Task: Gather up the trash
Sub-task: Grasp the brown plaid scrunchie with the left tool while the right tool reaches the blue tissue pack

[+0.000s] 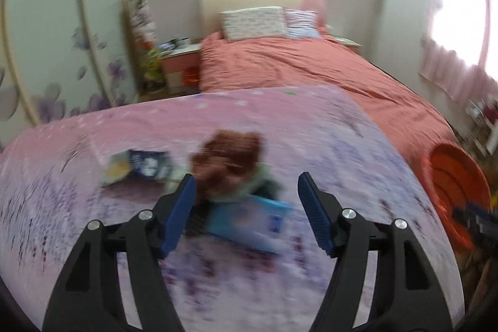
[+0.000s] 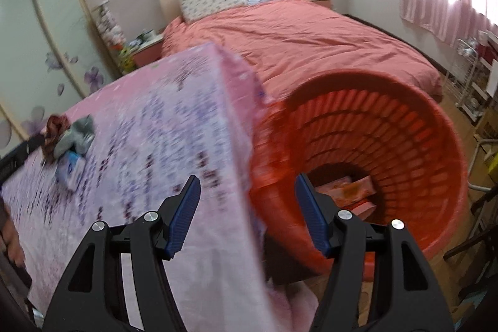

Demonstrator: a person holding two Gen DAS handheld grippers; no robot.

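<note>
A pink floral-cloth table (image 1: 311, 139) holds a light blue packet (image 1: 249, 223), a brown-haired doll in grey-green clothes (image 1: 230, 164) lying over it, and a dark blue and yellow wrapper (image 1: 137, 165). My left gripper (image 1: 246, 185) is open and empty, just above the doll and the blue packet. My right gripper (image 2: 247, 187) is open and empty over the table's right edge, beside the orange basket (image 2: 429, 151). Pink packets (image 2: 351, 192) lie at the basket's bottom. The doll (image 2: 67, 134) and blue packet (image 2: 71, 168) also show far left in the right wrist view.
A bed with a salmon cover (image 1: 311, 64) and pillows stands behind the table. A nightstand (image 1: 180, 64) and a wardrobe with flower prints (image 1: 56, 52) are at the left. A wire rack (image 2: 470, 83) and chair legs stand at the right, by the curtained window.
</note>
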